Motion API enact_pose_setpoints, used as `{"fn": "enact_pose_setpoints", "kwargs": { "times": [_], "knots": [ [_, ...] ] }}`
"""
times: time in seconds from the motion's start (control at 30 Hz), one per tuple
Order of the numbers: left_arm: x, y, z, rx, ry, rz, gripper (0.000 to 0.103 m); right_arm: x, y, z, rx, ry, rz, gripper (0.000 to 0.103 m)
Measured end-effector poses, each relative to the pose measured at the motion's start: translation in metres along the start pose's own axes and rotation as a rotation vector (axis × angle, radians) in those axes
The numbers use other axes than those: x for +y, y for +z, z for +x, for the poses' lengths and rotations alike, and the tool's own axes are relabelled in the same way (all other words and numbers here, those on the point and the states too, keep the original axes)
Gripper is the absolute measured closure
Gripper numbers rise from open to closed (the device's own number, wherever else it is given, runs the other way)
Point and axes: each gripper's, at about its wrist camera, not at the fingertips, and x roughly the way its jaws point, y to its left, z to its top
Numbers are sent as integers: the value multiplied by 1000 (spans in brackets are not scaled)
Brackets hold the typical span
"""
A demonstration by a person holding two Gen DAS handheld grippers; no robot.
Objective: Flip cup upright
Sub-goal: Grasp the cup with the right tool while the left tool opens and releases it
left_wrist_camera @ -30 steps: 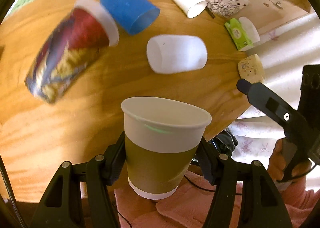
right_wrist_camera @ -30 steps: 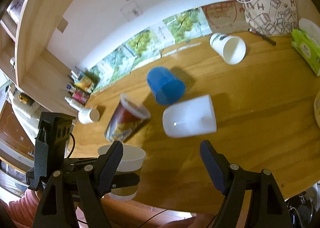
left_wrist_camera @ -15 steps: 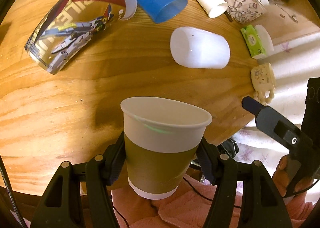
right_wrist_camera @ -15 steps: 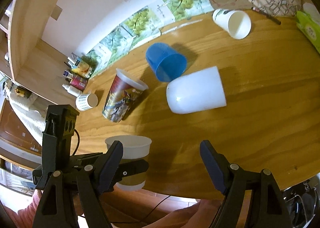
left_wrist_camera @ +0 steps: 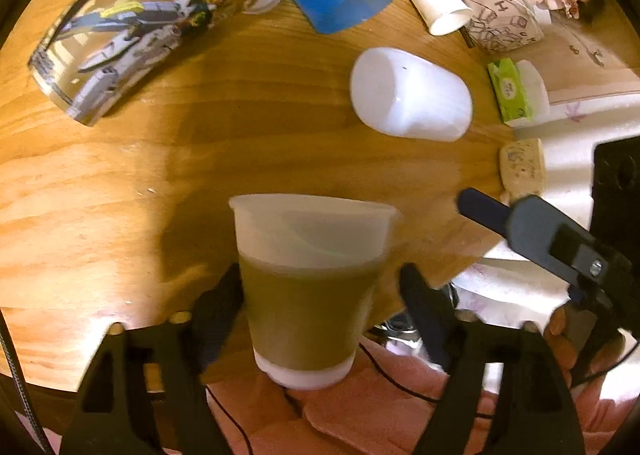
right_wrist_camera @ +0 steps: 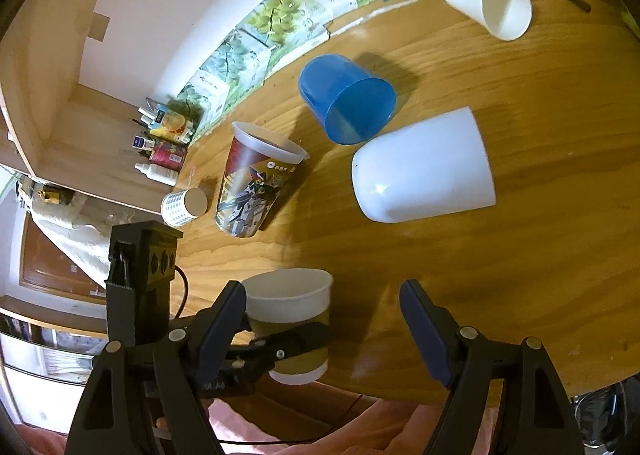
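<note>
Taking the plastic tumbler [right_wrist_camera: 424,167] lying on its side on the table [right_wrist_camera: 540,255] as landmark: the open-mouthed cup [right_wrist_camera: 348,103] lies just behind it, nearly touching. The printed cup [right_wrist_camera: 252,183] stands to its left. A paper cup [right_wrist_camera: 490,3] lies on its side well behind it. The banded paper cup [right_wrist_camera: 292,319] sits upright at the table's near edge, before it and to the left.

Little can be read for certain. The printed cup [left_wrist_camera: 152,27] with the robot artwork carries large pale block letters along its side in the left wrist view, but they are stretched and cut off, so no word can be made out. The patterned pouch [left_wrist_camera: 502,21] at the back of the table shows scattered hand-drawn capitals, among them what look like H, K and Y. The green tissue pack [left_wrist_camera: 510,91] and the small bottles [right_wrist_camera: 160,147] bear labels too small to read.
</note>
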Motion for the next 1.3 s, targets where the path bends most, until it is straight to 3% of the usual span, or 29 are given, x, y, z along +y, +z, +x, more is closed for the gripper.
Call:
{"fn": "enact_pose_setpoints", "kwargs": {
  "times": [0.4, 0.73, 1.17, 1.3],
  "knots": [
    [-12, -3, 10, 13, 25, 8, 18, 0, 10, 27, 142, 9, 15, 23],
    [-17, -15, 3, -23, 58, 22, 18, -8, 10, 53, 251, 34, 83, 23],
    [-19, -35, -8, -61, 82, 40, 18, -4, 11, 69, 303, 26, 90, 23],
    [-15, -40, -5, -52, 82, 20, 18, -3, 9, 70, 302, 15, 82, 34]
  ]
}}
